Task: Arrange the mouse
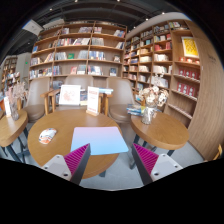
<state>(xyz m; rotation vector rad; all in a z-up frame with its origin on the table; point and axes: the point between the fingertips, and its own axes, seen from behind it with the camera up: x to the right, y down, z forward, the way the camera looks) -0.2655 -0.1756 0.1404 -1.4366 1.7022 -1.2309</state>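
Note:
My gripper [110, 166] is open and held above the near edge of a round wooden table [60, 128]. Nothing is between its magenta pads [76, 160]. A pale blue rectangular mat [100, 139] lies on the table just ahead of the fingers. I see no mouse in this view.
A small colourful booklet [47, 135] lies on the table left of the mat. Two white sign stands [70, 95] are at the table's far side, with chairs [122, 97] behind. A second table carries a flower vase [152, 99] on the right. Bookshelves [80, 50] line the walls.

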